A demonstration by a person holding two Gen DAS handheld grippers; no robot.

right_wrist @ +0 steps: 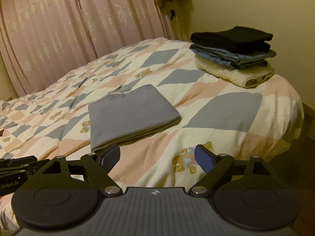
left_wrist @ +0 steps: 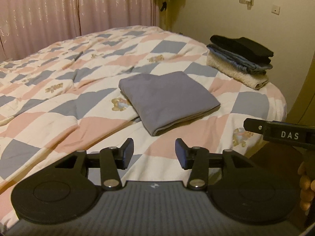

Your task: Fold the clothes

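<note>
Open quilt lies between the left claw (left_wrist: 154, 151) and the folded grey garment (left_wrist: 167, 100). The bed (left_wrist: 59, 102) spreads bare to its left; a stack of folded clothes (left_wrist: 241, 59) blocks the far right corner.

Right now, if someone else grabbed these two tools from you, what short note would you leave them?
Left hand-held gripper: open, empty, hovering over the quilt.
Right hand-held gripper: open, empty, its left finger close to the grey garment's near edge.
Grey garment: folded flat mid-bed.
Stack at the far right corner: black on top, blue in the middle, cream fleece at the bottom.
Done: four pieces folded.
Left: probably lift the grey garment onto the stack; no unfolded clothes are in view.
</note>
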